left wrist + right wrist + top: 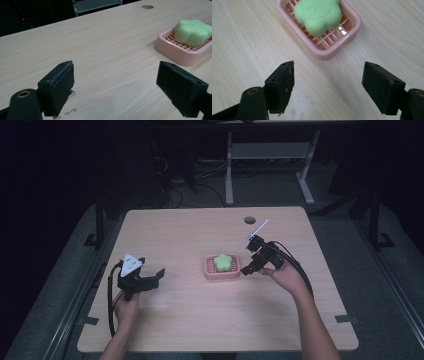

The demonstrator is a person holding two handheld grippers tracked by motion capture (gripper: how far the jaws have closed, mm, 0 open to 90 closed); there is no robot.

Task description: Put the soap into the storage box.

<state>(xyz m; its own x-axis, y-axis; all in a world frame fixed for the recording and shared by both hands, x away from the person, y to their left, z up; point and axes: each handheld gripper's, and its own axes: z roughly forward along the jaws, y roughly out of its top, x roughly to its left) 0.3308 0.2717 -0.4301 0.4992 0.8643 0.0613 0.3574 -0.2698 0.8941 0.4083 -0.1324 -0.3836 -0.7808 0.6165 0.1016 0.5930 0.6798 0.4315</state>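
A green flower-shaped soap point(223, 261) point(192, 32) point(319, 15) lies in a pink slatted soap dish point(209, 272) point(170, 51) point(342, 42) near the middle of the wooden table point(200, 320). My right gripper point(252, 255) point(328, 85) hovers just right of the dish, open, nothing between its jaws. My left gripper point(150, 277) point(116, 92) is held low over the table well to the left of the dish, also open and holding nothing.
A round cable hole point(250, 219) point(147, 6) sits near the table's far edge. Beyond the table stand the legs of a white desk frame point(229, 175) on a dark floor with cables. Bare tabletop stretches in front of and behind the dish.
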